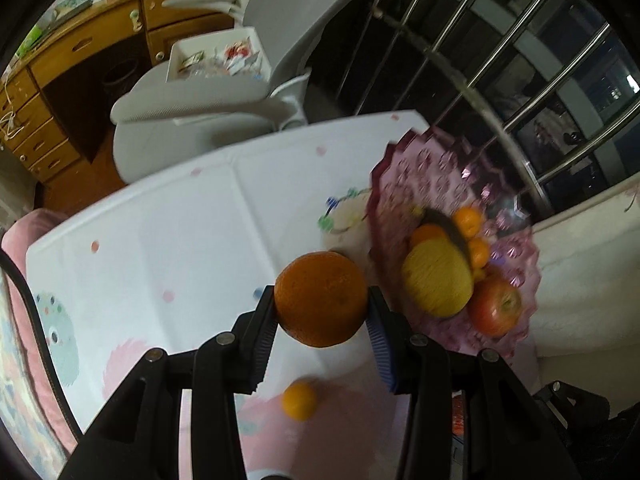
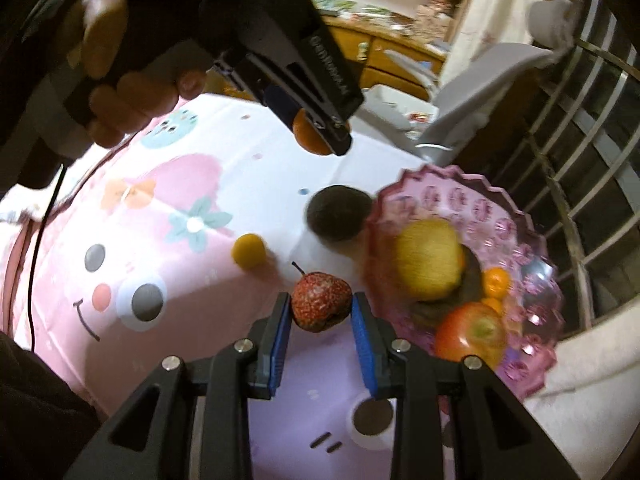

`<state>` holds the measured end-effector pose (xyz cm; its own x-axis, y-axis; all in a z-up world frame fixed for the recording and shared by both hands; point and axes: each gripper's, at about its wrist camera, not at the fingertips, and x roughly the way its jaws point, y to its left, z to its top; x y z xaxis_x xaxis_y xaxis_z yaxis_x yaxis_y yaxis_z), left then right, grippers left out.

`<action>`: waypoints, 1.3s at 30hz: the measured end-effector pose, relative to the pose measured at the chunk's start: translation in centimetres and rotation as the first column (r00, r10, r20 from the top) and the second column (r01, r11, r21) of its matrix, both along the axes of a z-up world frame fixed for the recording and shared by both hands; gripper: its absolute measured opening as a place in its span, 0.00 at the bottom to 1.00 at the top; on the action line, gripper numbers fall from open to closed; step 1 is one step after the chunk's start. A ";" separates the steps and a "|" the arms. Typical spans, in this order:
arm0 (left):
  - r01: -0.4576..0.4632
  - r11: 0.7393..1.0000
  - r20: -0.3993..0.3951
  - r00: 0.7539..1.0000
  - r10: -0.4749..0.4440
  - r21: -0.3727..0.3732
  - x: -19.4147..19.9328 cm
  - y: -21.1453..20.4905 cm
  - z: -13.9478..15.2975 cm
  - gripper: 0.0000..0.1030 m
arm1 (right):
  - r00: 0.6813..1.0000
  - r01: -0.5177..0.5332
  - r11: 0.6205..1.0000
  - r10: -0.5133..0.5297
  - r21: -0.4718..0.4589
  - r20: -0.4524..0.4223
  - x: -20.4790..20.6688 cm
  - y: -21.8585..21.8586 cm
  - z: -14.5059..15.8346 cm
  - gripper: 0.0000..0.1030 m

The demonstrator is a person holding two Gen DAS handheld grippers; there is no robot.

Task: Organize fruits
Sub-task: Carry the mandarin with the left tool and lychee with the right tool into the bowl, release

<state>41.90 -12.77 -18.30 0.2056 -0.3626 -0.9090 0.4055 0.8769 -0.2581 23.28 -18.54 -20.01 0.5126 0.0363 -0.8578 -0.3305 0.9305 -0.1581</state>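
My left gripper (image 1: 322, 312) is shut on a large orange (image 1: 321, 299) and holds it above the tablecloth, left of the pink fruit plate (image 1: 424, 176). The plate holds a yellow fruit (image 1: 438, 276), a red apple (image 1: 496, 312) and small tangerines (image 1: 468, 220). A small tangerine (image 1: 299, 400) lies on the cloth below the orange. My right gripper (image 2: 321, 312) is shut on a red speckled fruit (image 2: 320, 306), left of the plate (image 2: 516, 236). A dark round fruit (image 2: 338, 214) and a small yellow fruit (image 2: 249, 250) lie on the cloth. The left gripper (image 2: 320, 136) with its orange shows in the right wrist view.
A white and pink cartoon tablecloth (image 2: 160, 208) covers the table. A grey office chair (image 1: 208, 104) stands beyond the far edge, with a wooden desk (image 1: 80, 60) behind. A metal window railing (image 1: 520, 80) runs behind the plate.
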 end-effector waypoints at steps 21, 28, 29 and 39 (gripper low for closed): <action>0.065 0.985 0.012 0.998 -0.064 -0.161 1.1 -5.9 -3.3 0.41 | 0.961 0.278 0.958 -0.278 0.066 -0.011 2.7 -5.7 -1.4 0.30; 0.106 0.977 0.036 0.994 -0.101 -0.184 0.4 -6.9 -2.7 0.53 | 0.946 0.324 0.943 -0.324 0.081 -0.009 3.2 -6.4 -1.5 0.35; 0.108 0.977 0.038 0.994 -0.102 -0.185 0.3 -6.9 -2.5 0.54 | 0.944 0.330 0.941 -0.331 0.081 -0.006 3.2 -6.4 -1.4 0.41; 0.070 0.986 0.045 0.997 -0.064 -0.150 -0.2 -4.5 -0.9 0.66 | 0.919 0.392 0.901 -0.390 0.185 -0.051 3.1 -7.2 -0.3 0.51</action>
<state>41.68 -17.31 -19.18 0.2108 -0.5099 -0.8340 0.4748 0.7992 -0.3686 26.42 -25.73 -20.31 0.5084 -0.0038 -0.8611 0.0653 0.9973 0.0341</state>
